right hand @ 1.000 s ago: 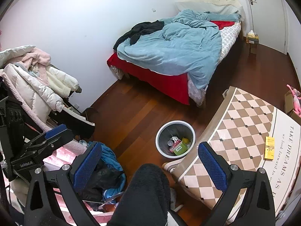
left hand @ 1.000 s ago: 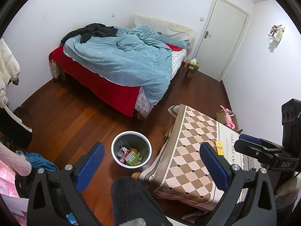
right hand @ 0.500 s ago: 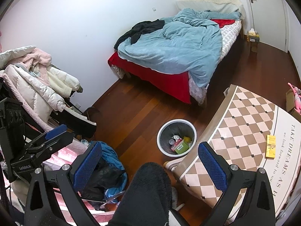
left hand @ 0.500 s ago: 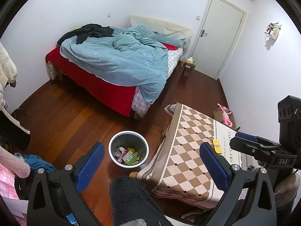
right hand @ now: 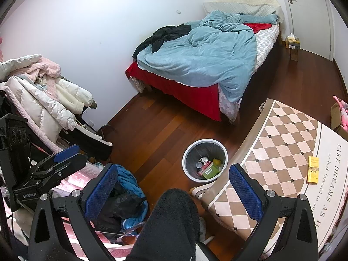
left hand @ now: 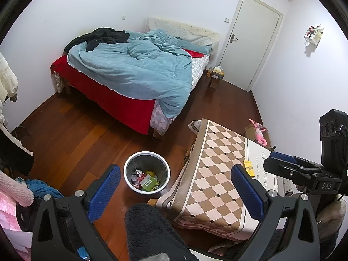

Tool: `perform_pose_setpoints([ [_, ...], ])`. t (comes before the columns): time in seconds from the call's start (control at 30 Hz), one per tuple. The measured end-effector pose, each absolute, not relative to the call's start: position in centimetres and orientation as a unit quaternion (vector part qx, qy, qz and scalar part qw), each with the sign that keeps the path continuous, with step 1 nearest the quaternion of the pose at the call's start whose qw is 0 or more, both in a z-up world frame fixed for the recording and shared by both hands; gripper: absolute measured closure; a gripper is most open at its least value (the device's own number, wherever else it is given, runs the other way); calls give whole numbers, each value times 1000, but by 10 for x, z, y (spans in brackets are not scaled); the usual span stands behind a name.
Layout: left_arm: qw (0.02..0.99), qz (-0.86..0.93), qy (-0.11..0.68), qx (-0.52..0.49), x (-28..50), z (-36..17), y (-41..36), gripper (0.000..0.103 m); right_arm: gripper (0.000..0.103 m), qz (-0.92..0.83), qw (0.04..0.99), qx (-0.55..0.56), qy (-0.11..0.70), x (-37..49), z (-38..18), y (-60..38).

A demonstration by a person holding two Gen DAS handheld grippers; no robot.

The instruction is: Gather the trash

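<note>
A round white-rimmed trash bin (left hand: 128, 165) stands on the wooden floor beside the table, holding a green box, a red can and scraps; it also shows in the right wrist view (right hand: 187, 152). A small yellow box (left hand: 248, 168) lies on the checkered tablecloth and shows in the right wrist view too (right hand: 313, 169). My left gripper (left hand: 176, 184) is open and empty, high above the bin. My right gripper (right hand: 174, 187) is open and empty, also high above the floor. Each gripper shows in the other's view: the right one (left hand: 289, 165), the left one (right hand: 56, 158).
A table with a checkered cloth (left hand: 219, 174) stands right of the bin. A bed (left hand: 134, 74) with a blue duvet fills the far side. A rack of coats (right hand: 39, 100) and a blue bag (right hand: 130, 187) are at left. A door (left hand: 250, 39) is at back right. A dark fuzzy leg (left hand: 152, 232) is below.
Both grippers have drifted slightly; the left wrist view has tilted a little, so the bed and bin sit slightly lower-left. Both grippers stay open and empty.
</note>
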State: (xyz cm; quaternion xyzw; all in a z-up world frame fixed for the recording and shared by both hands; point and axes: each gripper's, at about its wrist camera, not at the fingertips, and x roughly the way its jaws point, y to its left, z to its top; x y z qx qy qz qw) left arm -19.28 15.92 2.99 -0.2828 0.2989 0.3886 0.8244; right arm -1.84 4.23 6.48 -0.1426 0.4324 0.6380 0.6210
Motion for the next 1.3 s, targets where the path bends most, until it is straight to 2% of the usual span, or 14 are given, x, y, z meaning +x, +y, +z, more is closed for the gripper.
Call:
perform_pose_setpoints([
  [1.3,831,376,293,-286,-183,30,154,0,0,641,619,-133,434,-21,70,40],
])
